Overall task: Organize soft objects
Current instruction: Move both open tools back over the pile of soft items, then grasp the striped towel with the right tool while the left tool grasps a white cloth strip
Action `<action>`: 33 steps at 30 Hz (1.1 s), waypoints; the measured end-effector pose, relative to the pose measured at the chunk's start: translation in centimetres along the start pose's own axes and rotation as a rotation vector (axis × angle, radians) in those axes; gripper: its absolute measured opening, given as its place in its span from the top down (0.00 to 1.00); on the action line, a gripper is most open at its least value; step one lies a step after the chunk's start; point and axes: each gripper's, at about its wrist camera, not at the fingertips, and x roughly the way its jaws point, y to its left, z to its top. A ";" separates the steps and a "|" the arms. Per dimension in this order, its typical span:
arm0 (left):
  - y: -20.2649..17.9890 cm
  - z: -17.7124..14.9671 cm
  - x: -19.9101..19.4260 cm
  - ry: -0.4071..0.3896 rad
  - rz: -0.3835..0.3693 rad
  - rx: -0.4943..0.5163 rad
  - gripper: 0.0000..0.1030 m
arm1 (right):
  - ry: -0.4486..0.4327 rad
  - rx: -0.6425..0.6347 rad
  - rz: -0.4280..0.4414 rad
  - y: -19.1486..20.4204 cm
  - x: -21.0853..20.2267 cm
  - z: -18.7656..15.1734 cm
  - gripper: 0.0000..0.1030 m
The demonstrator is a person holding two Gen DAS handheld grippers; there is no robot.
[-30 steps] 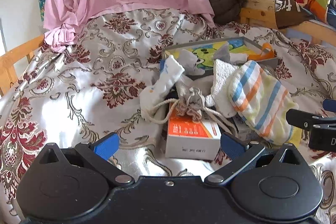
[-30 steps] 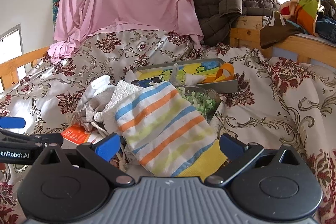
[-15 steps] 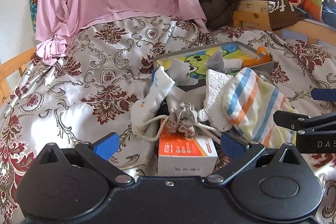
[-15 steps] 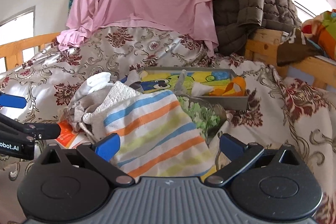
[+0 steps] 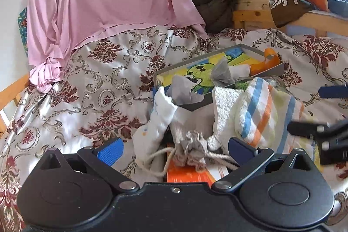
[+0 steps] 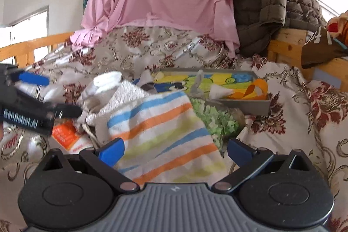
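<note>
Here, left wrist view: left claw (image 5: pixel 174 148), jaws apart, empty, directly over one grey drawstring pouch (image 5: pixel 191 148) lying across one orange box (image 5: pixel 187 175) on the bed (image 5: pixel 97 88); one white sock (image 5: pixel 156 123) slants up-left beyond.

Right wrist view: right claw (image 6: pixel 174 148), jaws apart, straddles one striped towel (image 6: pixel 161 132), long axis running away up-left; one tray (image 6: pixel 245 104) behind.

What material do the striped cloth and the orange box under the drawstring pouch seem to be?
Striped cloth: soft terry-like fabric, probably cotton; it drapes and looks nubby. Orange box: likely printed cardboard, with flat faces and straight edges. Drawstring pouch: coarse woven cloth, rope-like cord.
</note>
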 end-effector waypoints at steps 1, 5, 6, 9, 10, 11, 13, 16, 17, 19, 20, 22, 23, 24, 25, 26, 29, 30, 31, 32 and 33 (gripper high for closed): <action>0.0 0.2 0.2 -0.003 -0.005 0.001 0.01 | 0.012 -0.001 0.006 0.0 0.2 -0.1 0.00; -0.1 1.6 1.3 -0.023 -0.039 0.008 0.01 | 0.039 -0.010 0.007 0.0 0.7 -0.6 0.00; -0.1 1.9 1.6 -0.025 -0.059 0.006 0.01 | 0.042 -0.008 0.007 -0.1 0.8 -0.6 0.00; -0.2 3.0 2.8 -0.006 -0.142 -0.003 0.01 | 0.059 0.006 0.003 -0.4 1.1 -0.8 0.00; -0.3 3.2 3.1 -0.001 -0.161 -0.006 0.01 | 0.067 0.010 0.000 -0.5 1.2 -0.8 0.00; -0.4 3.5 3.5 0.005 -0.180 -0.007 0.01 | 0.076 0.014 -0.002 -0.5 1.4 -0.8 0.00; -0.7 3.8 4.3 0.017 -0.205 0.001 0.01 | 0.099 0.032 0.011 -0.8 1.7 -1.1 0.00; -1.0 4.1 5.2 0.030 -0.232 0.002 0.01 | 0.114 0.041 0.045 -0.9 1.8 -1.4 0.00; -0.9 4.2 5.5 0.039 -0.246 -0.009 0.01 | 0.112 0.038 0.053 -0.7 1.8 -1.4 0.00; -0.6 4.4 6.1 0.054 -0.270 -0.053 0.01 | 0.109 0.022 0.074 -0.4 1.8 -1.5 0.00; -0.3 4.5 6.4 0.064 -0.283 -0.083 0.01 | 0.110 0.007 0.082 -0.1 1.7 -1.6 0.00; 0.3 4.6 7.0 0.084 -0.309 -0.152 0.03 | 0.121 -0.045 0.080 0.7 1.9 -1.8 0.00; 0.6 4.6 7.2 0.095 -0.320 -0.183 0.05 | 0.126 -0.076 0.074 1.1 1.9 -2.0 0.00; 0.8 4.6 7.6 0.109 -0.329 -0.221 0.07 | 0.132 -0.107 0.068 1.5 2.1 -2.2 0.00; 0.9 4.6 7.9 0.120 -0.334 -0.251 0.10 | 0.138 -0.133 0.064 1.8 2.2 -2.4 0.00; 1.1 4.6 8.1 0.136 -0.344 -0.286 0.14 | 0.142 -0.149 0.060 2.1 2.3 -2.5 0.00; 1.3 4.4 8.6 0.170 -0.370 -0.369 0.22 | 0.146 -0.156 0.046 2.3 2.4 -2.7 0.00; 1.3 4.3 8.7 0.177 -0.378 -0.381 0.23 | 0.145 -0.148 0.042 2.2 2.4 -2.7 0.00; 1.2 4.2 8.7 0.178 -0.384 -0.383 0.26 | 0.146 -0.134 0.034 2.0 2.4 -2.6 0.00; 1.1 4.2 8.7 0.179 -0.390 -0.378 0.29 | 0.149 -0.122 0.031 1.7 2.6 -2.5 0.01; 1.0 4.2 8.6 0.179 -0.394 -0.369 0.30 | 0.153 -0.105 0.034 1.4 2.6 -2.4 0.03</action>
